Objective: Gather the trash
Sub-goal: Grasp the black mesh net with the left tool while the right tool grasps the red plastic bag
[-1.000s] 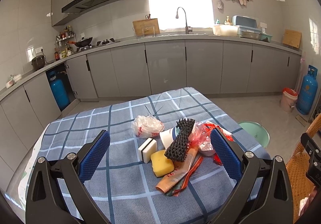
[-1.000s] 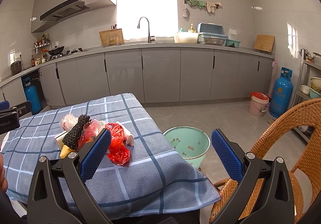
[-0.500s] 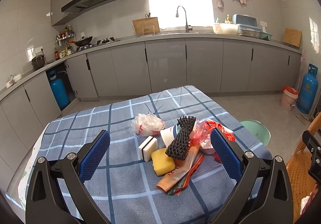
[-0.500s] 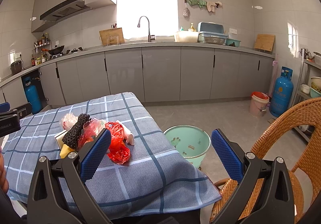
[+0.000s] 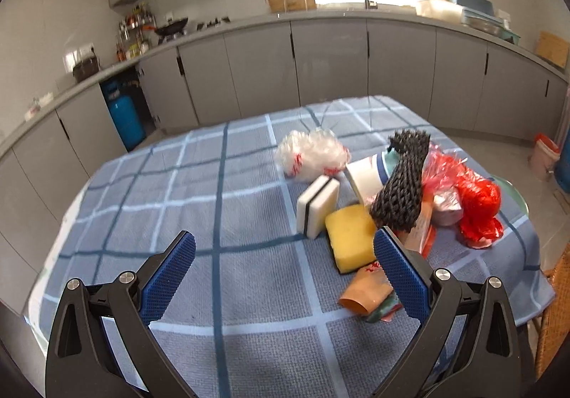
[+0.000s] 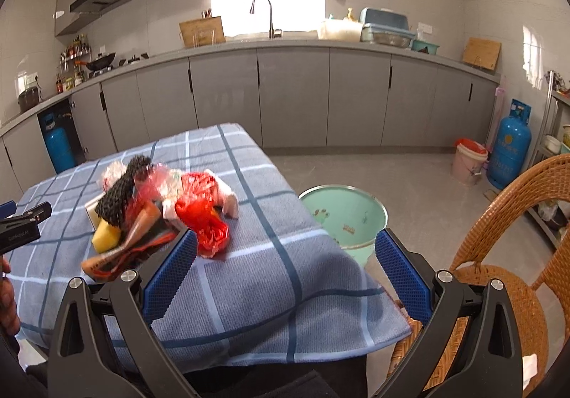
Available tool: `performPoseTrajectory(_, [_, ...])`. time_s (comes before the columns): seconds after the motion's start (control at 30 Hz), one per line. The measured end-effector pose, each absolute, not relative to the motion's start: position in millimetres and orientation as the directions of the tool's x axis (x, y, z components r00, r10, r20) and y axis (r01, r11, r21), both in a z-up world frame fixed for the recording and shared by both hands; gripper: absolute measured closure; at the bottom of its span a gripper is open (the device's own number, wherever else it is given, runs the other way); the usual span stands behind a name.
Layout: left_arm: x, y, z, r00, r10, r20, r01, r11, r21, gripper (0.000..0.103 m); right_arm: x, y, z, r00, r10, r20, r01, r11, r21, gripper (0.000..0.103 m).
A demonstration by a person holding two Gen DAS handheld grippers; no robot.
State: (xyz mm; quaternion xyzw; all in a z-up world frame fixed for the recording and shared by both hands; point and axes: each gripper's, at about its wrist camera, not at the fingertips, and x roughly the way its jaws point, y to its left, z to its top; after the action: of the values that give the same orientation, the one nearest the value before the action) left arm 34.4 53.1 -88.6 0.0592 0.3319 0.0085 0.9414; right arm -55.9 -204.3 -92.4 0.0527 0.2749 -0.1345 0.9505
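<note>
Nearest our cameras, both grippers sit with jaws wide apart, nothing between the blue pads. We hold the left gripper (image 5: pixel 285 255) low over the blue plaid tablecloth (image 5: pixel 178 205); its right pad (image 5: pixel 399 269) partly covers the orange-tan flat wrapper (image 5: pixel 367 291) at 4 o'clock of the left view. We hold the right gripper (image 6: pixel 285 255) over the table's near right corner; its left pad (image 6: pixel 171 266) sits just in front of the trash pile.

Trash is all on the cloth, bunched in one pile, at 2–3 o'clock in the left view, 9–10 o'clock in the right view:
- yellow foam sponge block (image 5: pixel 351 237), touching the wrapper
- white sponge with a black centre layer (image 5: pixel 317 207), standing on edge just beside the yellow one
- black foam mesh sleeve (image 5: pixel 402 184), leaning tilted over the pile
- white paper cup on its side (image 5: pixel 363 177), behind the mesh
- crumpled red plastic bag (image 5: pixel 477 205) at the pile's right edge
- clear crumpled bag with red print (image 5: pixel 310 155), farthest back

Past the table's right edge, a mint-green round bin (image 6: pixel 345 216) stands on the floor, mouth up, at 3 o'clock of the right view. A wicker chair (image 6: pixel 516 255) sits at 4 o'clock. Farther out, a blue gas cylinder (image 6: pixel 509 152) and a pink bucket with a red lid (image 6: pixel 468 163) stand by the grey cabinets (image 6: pixel 292 95).
</note>
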Motion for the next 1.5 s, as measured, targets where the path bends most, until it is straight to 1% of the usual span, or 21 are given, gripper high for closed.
performPoseTrajectory(0.07, [38.6,49.3,-94.1,0.771,0.021,-0.636,0.044,0.995,0.086,0.005,-51.4,-204.6,-103.7,0.801,-0.223,-0.556,0.283,0.959,0.024,0.005])
performPoseTrajectory(0.13, [41.9,37.5,-97.0,0.777,0.009,-0.630,0.074,0.991,0.107,0.005,-45.4,-205.1,-115.1,0.789,-0.217,-0.575,0.278,0.960,0.019,0.005])
performPoseTrajectory(0.2, [48.6,23.1,-98.8,0.779,-0.004,-0.627,0.112,0.985,0.131,0.005,-41.2,-204.9,-120.2,0.790,-0.209,-0.577,0.262,0.965,0.010,0.005])
performPoseTrajectory(0.33, [71.3,1.8,-105.3,0.766,-0.056,-0.640,0.175,0.977,0.124,0.005,-25.6,-203.7,-128.3,0.791,-0.210,-0.575,0.230,0.972,-0.038,0.005])
performPoseTrajectory(0.43, [81.7,-7.5,-111.6,0.770,-0.071,-0.635,0.199,0.971,0.132,0.005,-15.5,-206.5,-130.2,0.786,-0.201,-0.585,0.227,0.973,-0.029,0.005])
performPoseTrajectory(0.57, [96.1,-13.7,-120.8,0.753,-0.091,-0.652,0.223,0.967,0.123,0.006,-1.5,-200.8,-134.1,0.780,-0.184,-0.598,0.205,0.978,-0.034,0.005])
performPoseTrajectory(0.63, [101.4,-16.1,-123.1,0.744,-0.102,-0.661,0.233,0.966,0.113,0.016,3.8,-196.8,-136.0,0.779,-0.175,-0.603,0.191,0.981,-0.039,0.005])
performPoseTrajectory(0.67, [103.1,-16.7,-124.8,0.733,-0.117,-0.670,0.246,0.964,0.100,0.030,5.6,-195.0,-135.9,0.778,-0.172,-0.604,0.185,0.982,-0.042,0.005])
performPoseTrajectory(0.7, [104.2,-17.9,-126.3,0.723,-0.129,-0.679,0.257,0.962,0.092,0.041,8.1,-193.3,-136.1,0.778,-0.171,-0.605,0.180,0.983,-0.046,0.005])
performPoseTrajectory(0.73, [103.4,-18.0,-128.1,0.713,-0.146,-0.685,0.271,0.959,0.078,0.045,10.3,-191.5,-136.1,0.778,-0.170,-0.604,0.178,0.983,-0.048,0.005])
performPoseTrajectory(0.77, [102.4,-18.3,-129.1,0.708,-0.157,-0.688,0.281,0.957,0.071,0.060,12.1,-190.2,-135.6,0.780,-0.166,-0.603,0.173,0.984,-0.047,0.005])
performPoseTrajectory(0.8, [100.8,-18.4,-129.8,0.705,-0.164,-0.690,0.288,0.955,0.067,0.078,13.9,-189.2,-135.0,0.782,-0.162,-0.601,0.169,0.985,-0.046,0.005])
performPoseTrajectory(0.83, [98.6,-17.8,-129.6,0.701,-0.178,-0.690,0.298,0.953,0.057,0.082,15.0,-188.1,-134.1,0.784,-0.158,-0.601,0.164,0.985,-0.045,0.005])
performPoseTrajectory(0.87, [97.1,-16.9,-128.9,0.701,-0.187,-0.688,0.304,0.951,0.051,0.090,16.9,-187.0,-132.7,0.788,-0.147,-0.598,0.154,0.987,-0.039,0.005])
performPoseTrajectory(0.97, [91.3,-11.5,-121.4,0.718,-0.192,-0.670,0.297,0.954,0.045,0.093,23.3,-182.7,-126.7,0.803,-0.115,-0.585,0.127,0.992,-0.021,0.006])
performPoseTrajectory(1.1, [83.2,-0.4,-104.1,0.759,-0.176,-0.627,0.262,0.964,0.046,0.093,38.5,-173.7,-117.7,0.817,-0.067,-0.573,0.080,0.997,-0.003,0.018])
performPoseTrajectory(1.23, [78.0,10.2,-89.4,0.798,-0.139,-0.587,0.213,0.975,0.058,0.093,54.7,-166.9,-117.3,0.818,-0.037,-0.575,0.053,0.999,0.010,0.023])
performPoseTrajectory(1.3, [79.5,14.0,-87.6,0.799,-0.132,-0.587,0.203,0.978,0.057,0.093,63.9,-164.1,-121.0,0.812,-0.018,-0.584,0.041,0.999,0.027,0.024])
performPoseTrajectory(1.4, [82.3,16.0,-91.3,0.792,-0.127,-0.597,0.198,0.979,0.055,0.093,73.0,-160.4,-128.4,0.799,0.020,-0.602,0.016,0.998,0.054,0.030])
performPoseTrajectory(1.47, [84.1,15.3,-94.1,0.783,-0.133,-0.607,0.207,0.977,0.052,0.093,79.1,-158.4,-136.5,0.783,0.050,-0.620,-0.006,0.997,0.073,0.041])
performPoseTrajectory(1.5, [84.4,15.0,-94.6,0.782,-0.136,-0.609,0.209,0.977,0.051,0.093,83.2,-158.6,-141.3,0.767,0.085,-0.637,-0.028,0.995,0.099,0.061])
